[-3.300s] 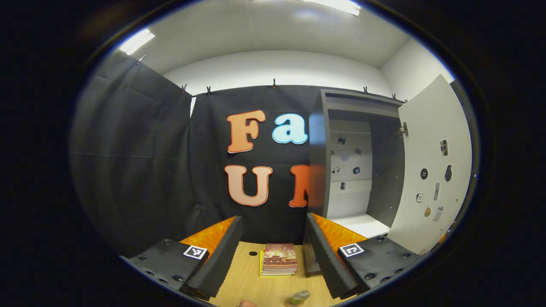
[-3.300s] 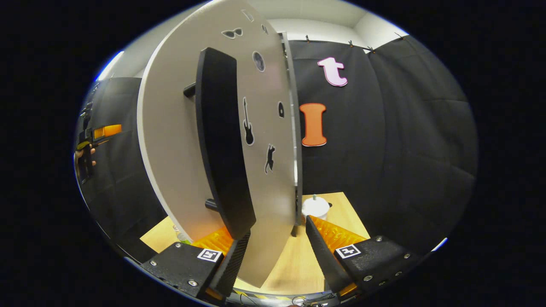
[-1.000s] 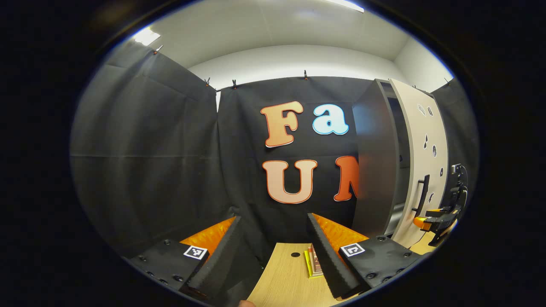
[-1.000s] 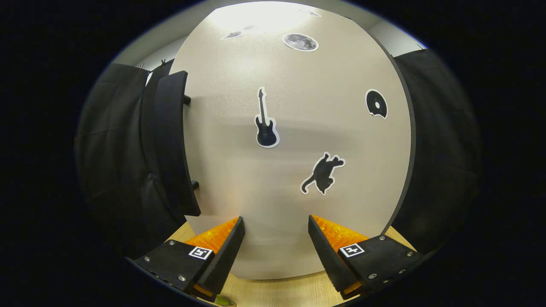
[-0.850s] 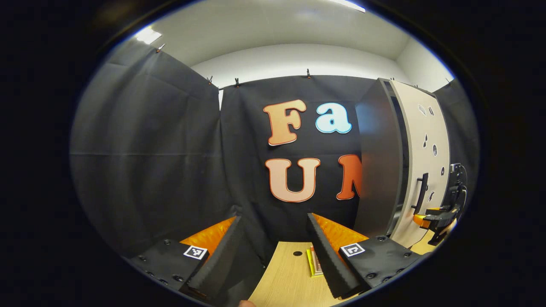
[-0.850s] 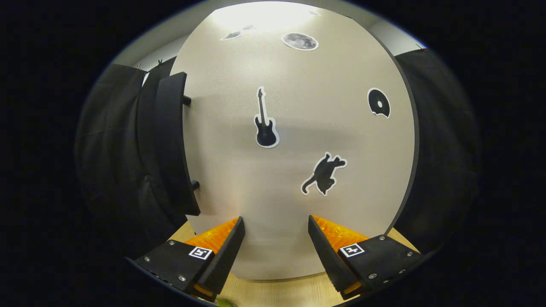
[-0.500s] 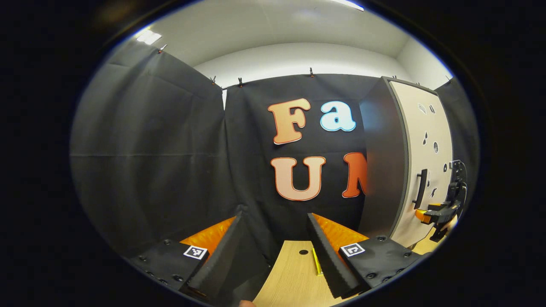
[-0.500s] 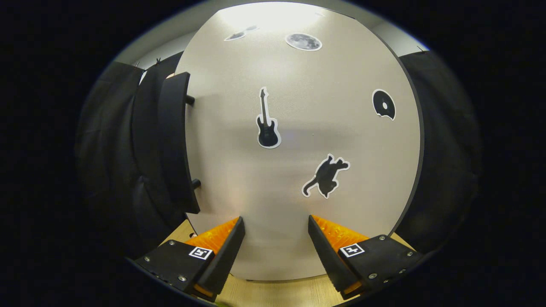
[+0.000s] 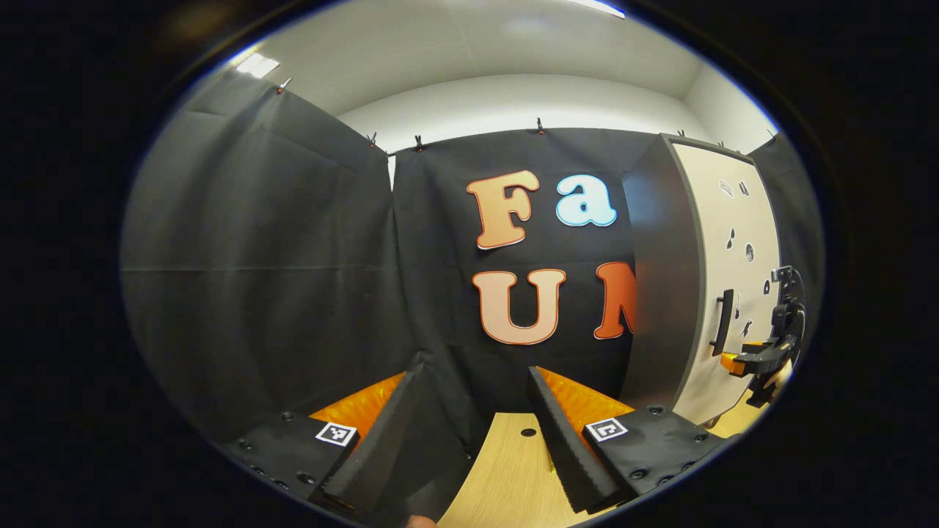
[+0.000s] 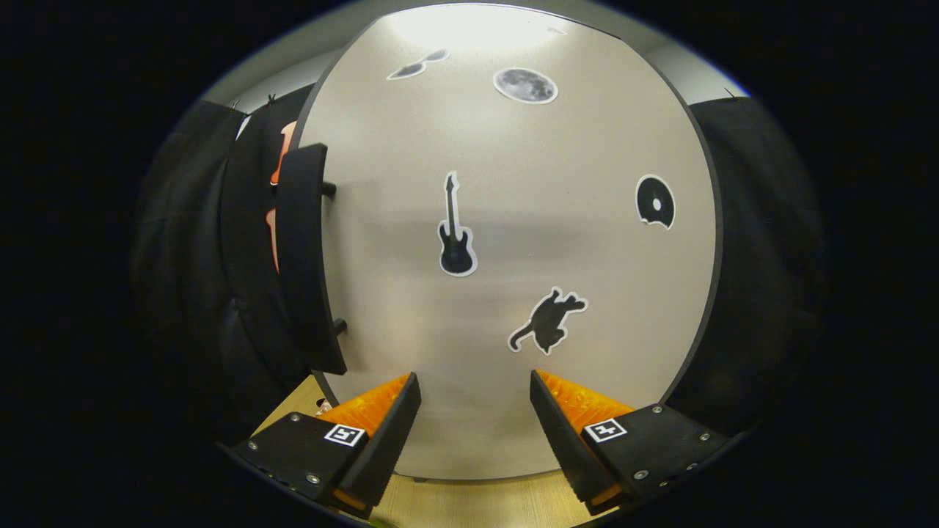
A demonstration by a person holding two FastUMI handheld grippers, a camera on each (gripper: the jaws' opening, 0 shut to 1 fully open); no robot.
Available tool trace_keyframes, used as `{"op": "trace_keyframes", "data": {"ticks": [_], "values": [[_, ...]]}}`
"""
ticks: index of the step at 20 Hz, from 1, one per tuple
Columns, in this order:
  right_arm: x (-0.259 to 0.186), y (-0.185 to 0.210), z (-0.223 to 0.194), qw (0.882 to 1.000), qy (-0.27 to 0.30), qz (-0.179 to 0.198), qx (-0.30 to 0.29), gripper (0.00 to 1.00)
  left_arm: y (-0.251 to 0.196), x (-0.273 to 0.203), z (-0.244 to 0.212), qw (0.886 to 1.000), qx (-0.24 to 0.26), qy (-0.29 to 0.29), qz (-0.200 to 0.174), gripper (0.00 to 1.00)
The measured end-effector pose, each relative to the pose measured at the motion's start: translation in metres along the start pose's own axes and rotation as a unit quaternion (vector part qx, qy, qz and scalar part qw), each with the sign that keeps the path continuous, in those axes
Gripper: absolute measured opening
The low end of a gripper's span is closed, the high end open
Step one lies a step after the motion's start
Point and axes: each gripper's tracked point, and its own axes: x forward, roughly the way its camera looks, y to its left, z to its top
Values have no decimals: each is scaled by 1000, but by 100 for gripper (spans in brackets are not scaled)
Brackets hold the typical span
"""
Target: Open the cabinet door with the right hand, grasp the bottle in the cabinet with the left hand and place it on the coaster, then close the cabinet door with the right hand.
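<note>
- Your right gripper (image 10: 473, 425) has its fingers spread and empty, pointed squarely at the face of the cabinet door (image 10: 513, 242). From the left gripper view it sits just in front of the door's lower part, beside the handle (image 9: 723, 323); I can't tell whether a fingertip touches the panel.
- If you press with one fingertip only, or off to the hinge side, the door may not seat fully. No gap is visible along its edge from the left gripper view, so it looks closed or very nearly so.
- Watch the dark handle (image 10: 308, 257) just left of your fingers; drawing back at a slant could hook it and pull the door open.
- A hard shove could rock the cabinet (image 9: 660, 271) on the table (image 9: 506, 477).
- Your left gripper (image 9: 473, 440) is also spread and holds nothing, hovering over the table's edge and facing the booth wall.
- The bottle and coaster are out of sight here, so swinging the left gripper down blind risks knocking them.
</note>
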Motion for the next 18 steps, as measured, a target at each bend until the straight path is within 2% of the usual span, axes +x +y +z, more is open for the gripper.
{"op": "trace_keyframes", "data": {"ticks": [6, 13, 18], "values": [[-83, -51, 75, 998, -49, -13, -39, 93, -11, 1, 9, 1000, -5, -9, -13, 98], [-195, -120, 143, 993, -100, -54, -39, 93, -32, 2, 21, 999, -6, -24, -26, 98], [-264, -172, 157, 984, -113, -124, -64, 93, -48, -3, 39, 998, 0, -43, -34, 96]]}}
